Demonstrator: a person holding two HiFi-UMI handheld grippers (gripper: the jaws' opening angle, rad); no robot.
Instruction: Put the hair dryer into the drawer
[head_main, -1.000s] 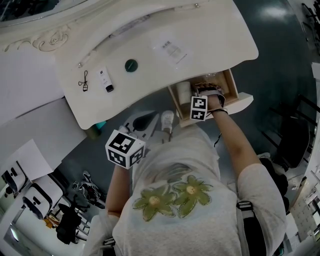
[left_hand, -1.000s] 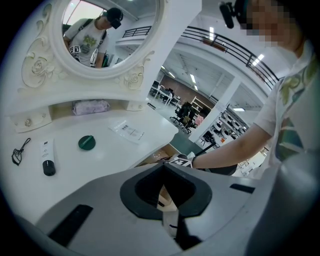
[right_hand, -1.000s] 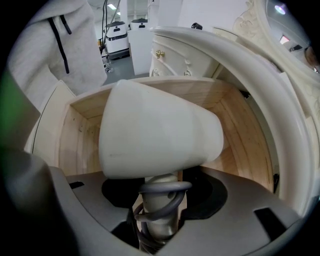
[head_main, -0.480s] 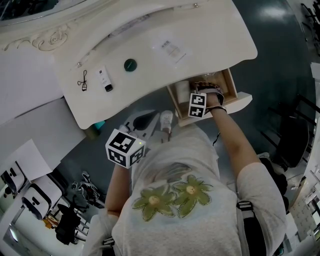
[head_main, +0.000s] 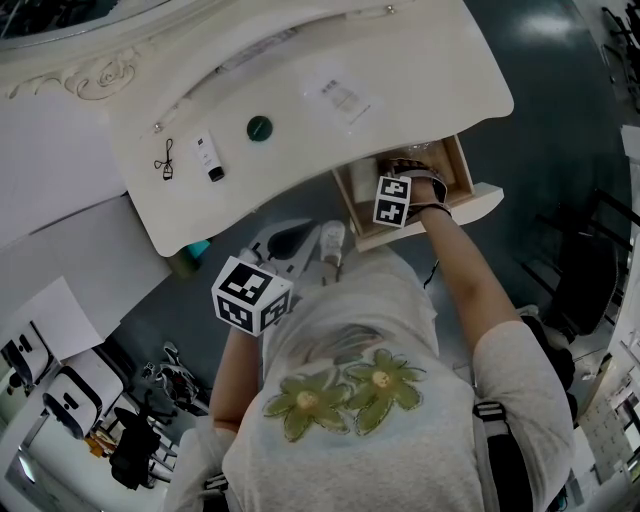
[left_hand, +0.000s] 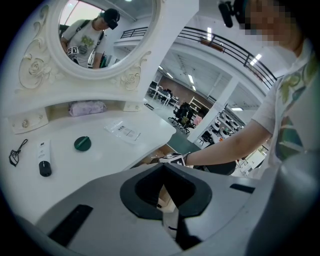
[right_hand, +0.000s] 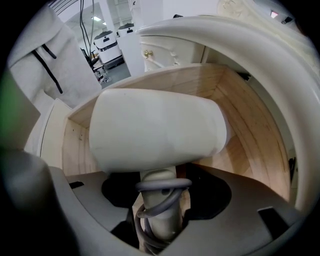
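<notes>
A white hair dryer hangs low inside the open wooden drawer. My right gripper is shut on its handle, which has a grey cord wound round it. In the head view the right gripper reaches into the drawer at the right end of the white dressing table, and its marker cube hides most of the dryer. My left gripper is held back below the table's front edge. Its jaws stand together with nothing between them.
On the tabletop lie a green round lid, a small white tube with a black cap, a black clip and a clear packet. An ornate mirror stands at the back, with a purple pouch below it.
My right gripper has moved a little deeper into the drawer with the hair dryer. The left gripper has stayed almost still.
</notes>
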